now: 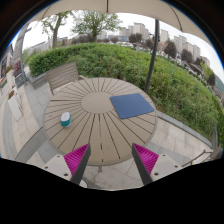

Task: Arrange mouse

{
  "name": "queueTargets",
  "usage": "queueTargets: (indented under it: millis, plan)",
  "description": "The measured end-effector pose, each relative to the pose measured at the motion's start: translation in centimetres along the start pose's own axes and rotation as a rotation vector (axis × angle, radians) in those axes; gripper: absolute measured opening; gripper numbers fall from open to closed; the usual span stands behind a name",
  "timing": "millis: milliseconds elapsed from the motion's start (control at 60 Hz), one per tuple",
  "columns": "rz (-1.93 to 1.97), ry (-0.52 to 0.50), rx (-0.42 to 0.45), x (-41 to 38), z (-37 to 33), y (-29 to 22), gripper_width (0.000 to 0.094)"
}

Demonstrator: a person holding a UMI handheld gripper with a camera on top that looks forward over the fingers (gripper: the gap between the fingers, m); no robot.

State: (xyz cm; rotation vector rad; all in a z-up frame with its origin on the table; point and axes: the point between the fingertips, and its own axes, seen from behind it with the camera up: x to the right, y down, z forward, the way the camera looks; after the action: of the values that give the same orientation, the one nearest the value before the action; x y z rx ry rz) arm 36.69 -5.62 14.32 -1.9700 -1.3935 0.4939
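— Table [95, 125]: what do we log?
— Blue mat [132, 105]; a small teal-and-white object [66, 119], perhaps the mouse — we cannot tell.
— Gripper [112, 160]?
— Released, nothing between the fingers.

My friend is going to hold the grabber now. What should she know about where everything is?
Gripper: open, holding nothing, hanging above the near edge of the round slatted wooden table.
On the table: a flat dark blue square mouse pad beyond the fingers, and a small teal and white object near the table's other side, too small to say whether it is the mouse.
A wooden bench stands behind the table, by the green hedge.
Done: nothing judged finished; the small object sits off the pad.
Left: probably pick it up and set it on the pad.
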Motion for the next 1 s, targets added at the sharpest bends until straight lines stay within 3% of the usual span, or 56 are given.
queueTargets:
  millis: [500,767,1000]
  plan:
    - [-0.008,-0.038,-0.03,-4.7,1.4,1.1,0.0851]
    - [-0.05,-0.089,-0.029,-12.5,2.7,0.2,0.0853]
    - [-0.055,-0.125,0.034,-20.5,5.8,-1.0,0.0851]
